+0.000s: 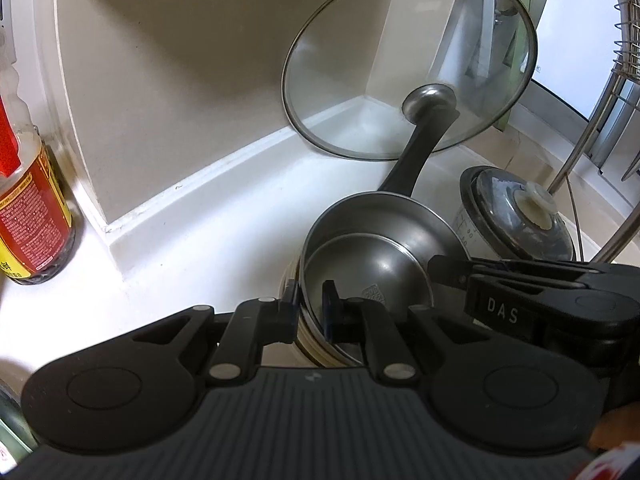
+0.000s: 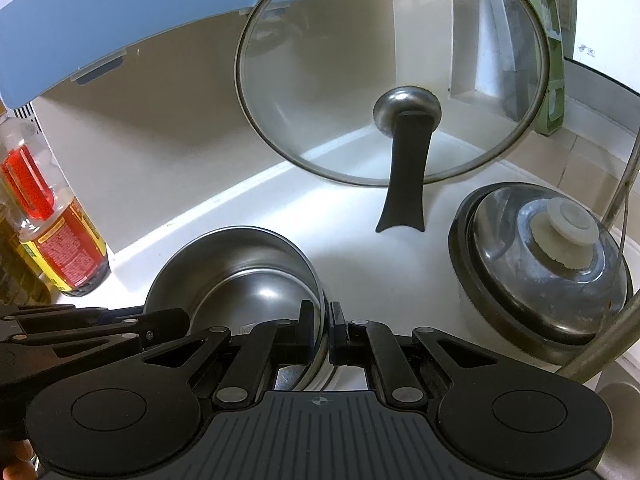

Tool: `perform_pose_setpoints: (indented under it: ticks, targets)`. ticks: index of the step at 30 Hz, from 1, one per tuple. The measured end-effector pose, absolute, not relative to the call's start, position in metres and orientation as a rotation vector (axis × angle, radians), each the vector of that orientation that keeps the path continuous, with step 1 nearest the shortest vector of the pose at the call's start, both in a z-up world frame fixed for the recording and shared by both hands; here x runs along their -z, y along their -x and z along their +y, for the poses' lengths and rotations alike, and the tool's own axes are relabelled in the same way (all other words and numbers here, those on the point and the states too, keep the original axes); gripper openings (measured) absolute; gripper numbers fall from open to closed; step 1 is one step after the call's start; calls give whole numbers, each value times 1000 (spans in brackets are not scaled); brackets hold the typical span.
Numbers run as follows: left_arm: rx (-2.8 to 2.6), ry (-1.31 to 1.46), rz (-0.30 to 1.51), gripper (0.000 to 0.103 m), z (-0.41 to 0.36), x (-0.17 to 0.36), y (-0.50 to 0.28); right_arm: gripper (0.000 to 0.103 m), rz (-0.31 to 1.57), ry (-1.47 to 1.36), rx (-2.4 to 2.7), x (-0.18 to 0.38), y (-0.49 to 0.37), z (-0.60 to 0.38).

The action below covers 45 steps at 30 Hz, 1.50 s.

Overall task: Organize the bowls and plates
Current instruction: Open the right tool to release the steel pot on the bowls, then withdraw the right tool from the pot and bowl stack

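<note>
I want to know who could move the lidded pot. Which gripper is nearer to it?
Right. The right gripper clamps the steel bowl's rim on the side facing the lidded pot. The left gripper grips the opposite rim, with the bowl between it and the pot.

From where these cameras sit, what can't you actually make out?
- What lies under the steel bowls: left wrist view shows only cream edges of a stack; the left gripper covers it.
- The stack's base: right wrist view, hidden behind the right gripper.
- The bottle's label text: too small in both views.
- The lidded pot's contents: its lid hides them.
</note>
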<state>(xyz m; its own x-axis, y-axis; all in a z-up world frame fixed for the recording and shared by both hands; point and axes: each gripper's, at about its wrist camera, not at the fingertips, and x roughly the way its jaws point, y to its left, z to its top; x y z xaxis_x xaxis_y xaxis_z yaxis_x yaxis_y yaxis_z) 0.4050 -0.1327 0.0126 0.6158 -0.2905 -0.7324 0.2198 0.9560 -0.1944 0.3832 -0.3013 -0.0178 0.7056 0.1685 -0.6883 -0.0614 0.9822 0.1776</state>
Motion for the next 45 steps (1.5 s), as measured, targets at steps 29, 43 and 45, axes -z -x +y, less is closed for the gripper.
perform_pose_setpoints:
  ticks: [29,43,45]
  targets:
    - [283,69,846,20,-132,-15,-401,19,767,-207,-139,17,-372,-309]
    - [272,35,840,60,-121,-25,-368,62,755,-218,-156,14,-339,-313]
    - [274,38,847,61,-118,-26,-362,62,763,-220,-158,15,-333,-314]
